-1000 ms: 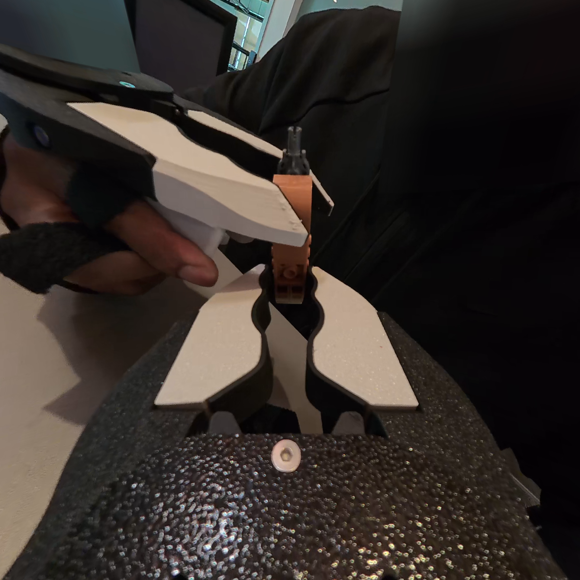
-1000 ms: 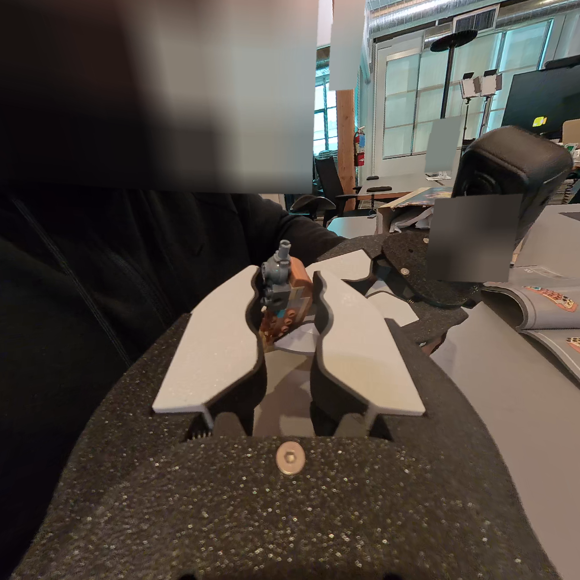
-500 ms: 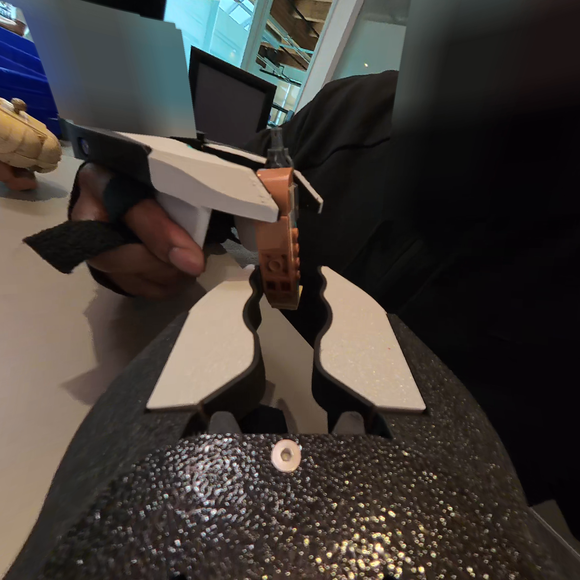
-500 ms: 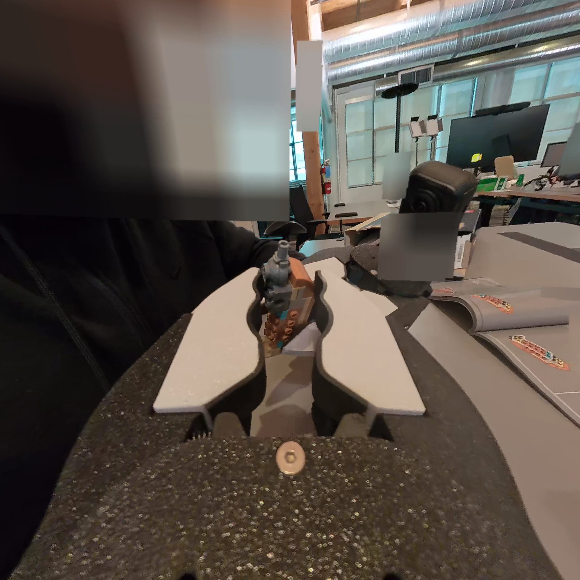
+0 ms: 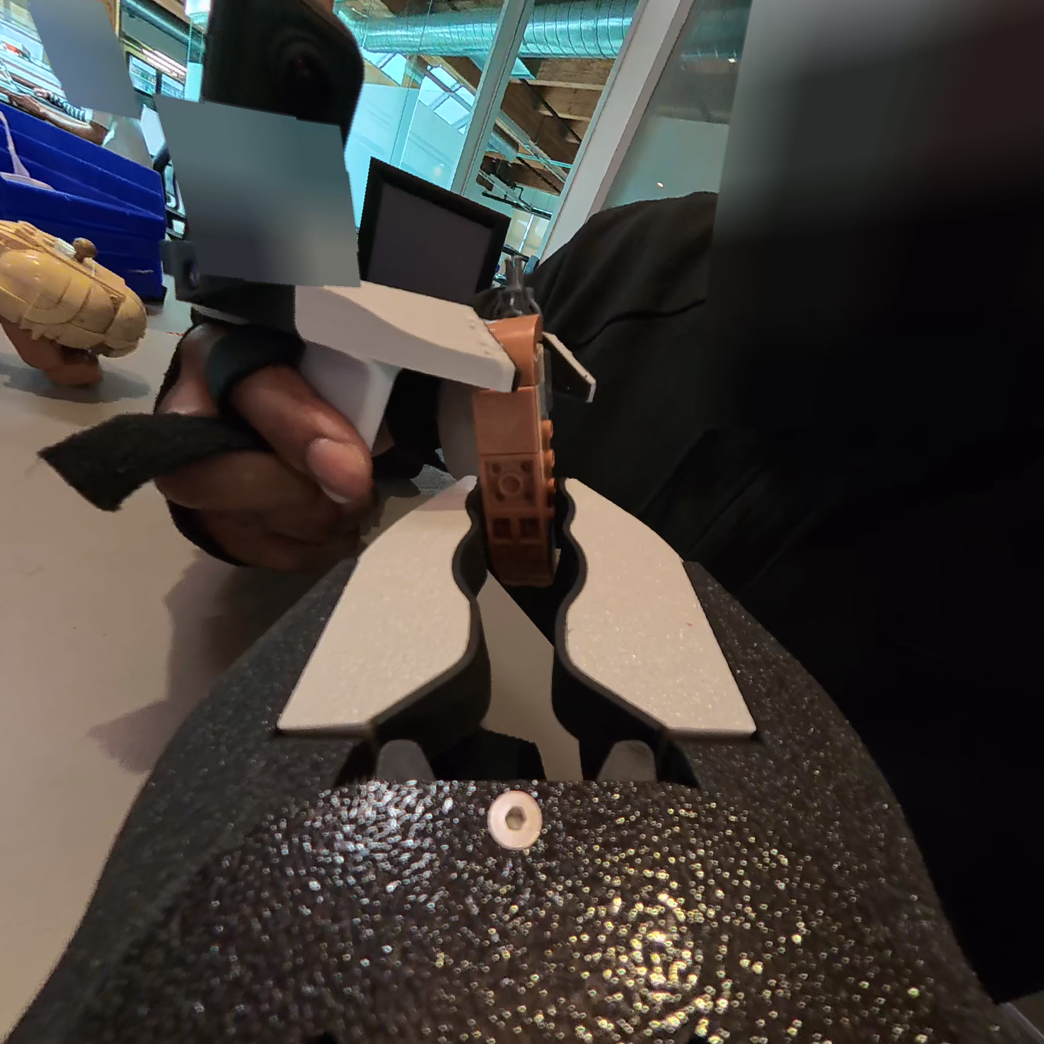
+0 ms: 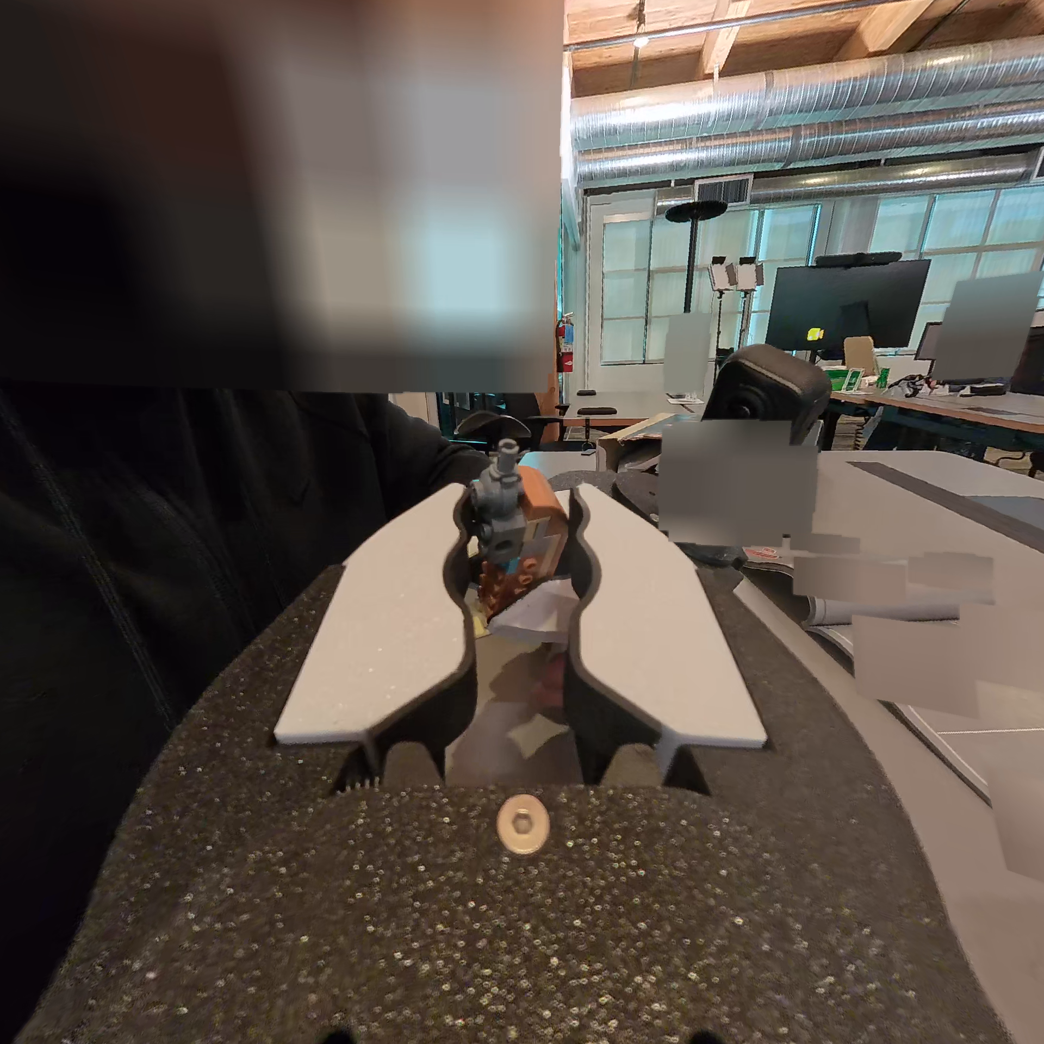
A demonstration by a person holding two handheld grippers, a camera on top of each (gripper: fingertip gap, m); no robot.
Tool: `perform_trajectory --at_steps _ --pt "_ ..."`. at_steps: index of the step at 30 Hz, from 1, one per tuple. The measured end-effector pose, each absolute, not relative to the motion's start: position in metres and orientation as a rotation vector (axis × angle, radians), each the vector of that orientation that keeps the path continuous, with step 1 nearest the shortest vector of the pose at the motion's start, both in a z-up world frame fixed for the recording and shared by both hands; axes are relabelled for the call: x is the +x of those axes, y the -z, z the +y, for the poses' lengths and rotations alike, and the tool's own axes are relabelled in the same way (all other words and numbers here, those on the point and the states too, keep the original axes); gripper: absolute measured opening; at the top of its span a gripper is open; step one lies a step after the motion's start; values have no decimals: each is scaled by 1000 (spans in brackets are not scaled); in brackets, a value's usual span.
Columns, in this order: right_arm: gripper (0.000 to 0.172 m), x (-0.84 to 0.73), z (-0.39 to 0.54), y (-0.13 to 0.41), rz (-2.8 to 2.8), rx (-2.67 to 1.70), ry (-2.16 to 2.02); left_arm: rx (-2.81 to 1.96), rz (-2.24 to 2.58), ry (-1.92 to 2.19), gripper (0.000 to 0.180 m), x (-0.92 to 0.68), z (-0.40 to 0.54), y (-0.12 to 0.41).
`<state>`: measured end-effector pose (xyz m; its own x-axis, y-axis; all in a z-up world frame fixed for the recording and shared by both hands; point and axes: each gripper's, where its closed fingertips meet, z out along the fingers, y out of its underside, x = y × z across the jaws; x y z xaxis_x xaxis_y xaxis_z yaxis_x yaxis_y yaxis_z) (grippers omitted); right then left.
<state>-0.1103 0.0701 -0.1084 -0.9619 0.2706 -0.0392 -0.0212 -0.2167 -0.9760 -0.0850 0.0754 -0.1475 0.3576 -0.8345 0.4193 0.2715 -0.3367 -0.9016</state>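
Orange-brown toy-brick block w/ grey knob on top [image 5: 511,452] sits above the worktop [image 5: 85,593]. Right claw [image 6: 517,525] grips its upper end. Left claw [image 5: 517,531], apart half a sec ago, is re-closed on lower end, so both now clamp it.

We note left gripper [image 5: 517,528]: black housing, coarse pebbled finish, one pale hex-socket screw [image 5: 514,819] set centrally just behind finger roots. Fingers [image 5: 395,616] flat, off-white on top, with black wavy inner edges. Right gripper [image 6: 520,542] matches: same black grain, metallic hex-socket screw [image 6: 522,823] behind finger roots, off-white fingers [image 6: 655,621]. We record black camera block [image 6: 768,390] mounted above far housing. Hand [image 5: 265,469] beside screw-side housing wears black fingerless glove with loose black strap [image 5: 130,457]. Person wears black garment [image 6: 141,536], ribbed seams visible.
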Motion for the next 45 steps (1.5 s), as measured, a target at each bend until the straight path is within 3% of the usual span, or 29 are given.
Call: perform_trajectory --at_steps 32,38,45 --pt "32 -106 69 126 -1933 -248 -2239 -1636 586 1160 21 -83 74 163" --pt "45 -116 81 153 -2050 -122 -1743 -1782 475 1062 21 -98 79 174" --pt "47 -127 96 168 -1997 126 -1146 -2102 490 772 21 -111 78 209"
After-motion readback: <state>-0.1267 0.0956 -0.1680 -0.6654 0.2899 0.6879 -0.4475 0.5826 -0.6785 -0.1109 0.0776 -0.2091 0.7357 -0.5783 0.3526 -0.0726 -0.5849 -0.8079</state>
